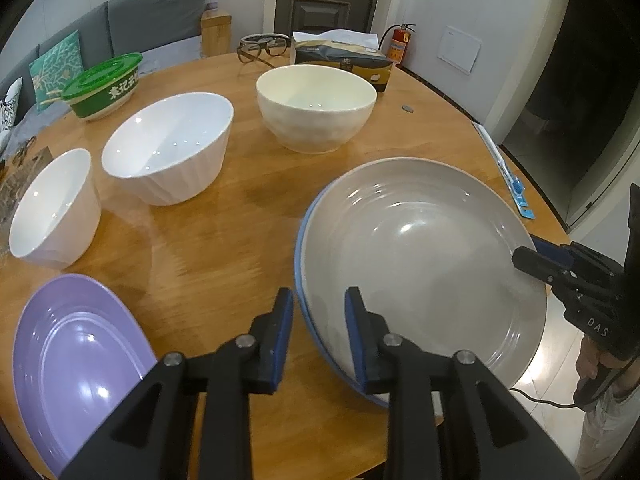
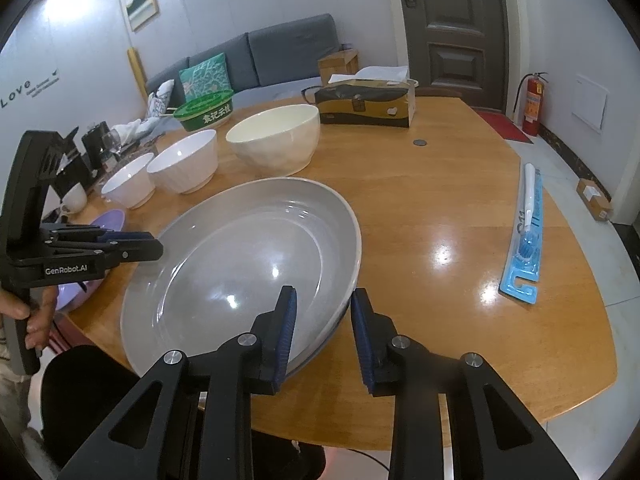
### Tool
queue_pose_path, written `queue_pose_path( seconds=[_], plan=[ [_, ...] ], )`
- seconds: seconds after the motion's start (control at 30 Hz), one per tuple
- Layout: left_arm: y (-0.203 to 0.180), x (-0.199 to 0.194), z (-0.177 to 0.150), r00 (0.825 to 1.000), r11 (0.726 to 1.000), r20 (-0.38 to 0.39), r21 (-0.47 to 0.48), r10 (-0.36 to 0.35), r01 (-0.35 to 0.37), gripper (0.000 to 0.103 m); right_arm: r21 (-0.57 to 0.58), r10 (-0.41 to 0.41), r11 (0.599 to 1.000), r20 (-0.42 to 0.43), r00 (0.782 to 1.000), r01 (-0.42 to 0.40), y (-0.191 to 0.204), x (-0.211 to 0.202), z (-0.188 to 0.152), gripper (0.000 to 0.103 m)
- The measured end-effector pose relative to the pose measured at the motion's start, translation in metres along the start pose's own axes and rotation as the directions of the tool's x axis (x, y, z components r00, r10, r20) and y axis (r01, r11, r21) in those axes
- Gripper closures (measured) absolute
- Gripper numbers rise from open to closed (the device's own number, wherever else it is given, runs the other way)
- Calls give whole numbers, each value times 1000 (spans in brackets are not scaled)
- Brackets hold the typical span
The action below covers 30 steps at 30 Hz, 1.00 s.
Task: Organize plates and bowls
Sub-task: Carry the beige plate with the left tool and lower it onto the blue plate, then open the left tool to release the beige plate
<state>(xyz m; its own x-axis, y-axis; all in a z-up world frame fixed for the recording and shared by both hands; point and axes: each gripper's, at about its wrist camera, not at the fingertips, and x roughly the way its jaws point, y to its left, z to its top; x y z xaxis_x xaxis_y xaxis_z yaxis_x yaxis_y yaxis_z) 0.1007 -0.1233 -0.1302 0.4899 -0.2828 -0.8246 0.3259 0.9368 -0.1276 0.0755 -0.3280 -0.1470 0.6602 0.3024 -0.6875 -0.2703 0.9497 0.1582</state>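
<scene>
A grey plate [image 1: 424,256] lies stacked on a blue plate [image 1: 299,248] at the table's near edge; it also shows in the right wrist view [image 2: 240,256]. My left gripper [image 1: 319,312] is open, its fingers straddling the stack's left rim. My right gripper [image 2: 323,312] is open, its fingers straddling the stack's right rim. A purple plate [image 1: 76,360] lies to the left. Three bowls stand behind: a small white bowl [image 1: 52,208], a white ribbed bowl [image 1: 172,148] and a cream bowl [image 1: 316,108].
On the round wooden table [image 1: 224,256] stand a green lidded container [image 1: 102,86], glasses [image 1: 262,50], a tissue box [image 1: 344,60], a coin [image 1: 407,108] and a packaged toothbrush [image 2: 528,224]. A grey sofa and a door lie beyond.
</scene>
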Motion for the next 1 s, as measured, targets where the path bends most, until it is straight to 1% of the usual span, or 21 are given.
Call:
queue_pose_path(
  seconds=[0.07,0.2,0.3,0.4,0.47,0.53,0.6,0.67,0.77,0.87,0.9,0.93,1.0],
  plan=[
    [1,-3,0,1000,1000,11,-2,-2,3,69,1,-4,1000,7,1000,4,0,-3,0,79],
    [3,-11,1,999,1000,33,-12,-16,16,68,-1,-7,1000,21,1000,7,-2,-10,6,79],
    [8,-21,1,998,999,56,-24,-30,32,68,-17,-22,1000,7,1000,22,2,-7,9,76],
    [14,-34,-1,996,999,79,-29,-37,40,68,-20,-45,999,-5,999,45,4,-4,10,76],
    [20,-46,-4,994,998,101,-37,-43,47,67,-20,-58,998,-12,998,58,5,-4,11,76],
    [31,-60,-8,991,998,130,-50,-43,50,64,-28,-79,997,-19,997,78,8,-4,14,76],
    [45,-76,-13,986,997,162,-64,-33,44,60,-44,-116,992,-16,993,115,13,-5,18,76],
    [59,-89,-19,982,996,186,-80,-19,34,58,-54,-127,990,-1,992,127,20,-11,24,76],
    [90,-111,-30,974,993,224,-121,20,7,56,-75,-112,991,28,993,114,41,-20,35,75],
    [117,-126,-40,968,987,245,-160,52,-12,55,-116,-59,991,44,997,64,70,-24,47,73],
    [129,-131,-46,966,984,250,-177,64,-19,55,-133,-34,990,45,998,40,83,-24,51,70],
    [138,-133,-48,965,982,252,-188,73,-25,55,-151,-11,988,44,999,17,94,-24,55,64],
    [154,-138,-56,962,977,256,-210,96,-42,55,-182,43,983,36,998,-36,119,-19,64,59]
  ],
)
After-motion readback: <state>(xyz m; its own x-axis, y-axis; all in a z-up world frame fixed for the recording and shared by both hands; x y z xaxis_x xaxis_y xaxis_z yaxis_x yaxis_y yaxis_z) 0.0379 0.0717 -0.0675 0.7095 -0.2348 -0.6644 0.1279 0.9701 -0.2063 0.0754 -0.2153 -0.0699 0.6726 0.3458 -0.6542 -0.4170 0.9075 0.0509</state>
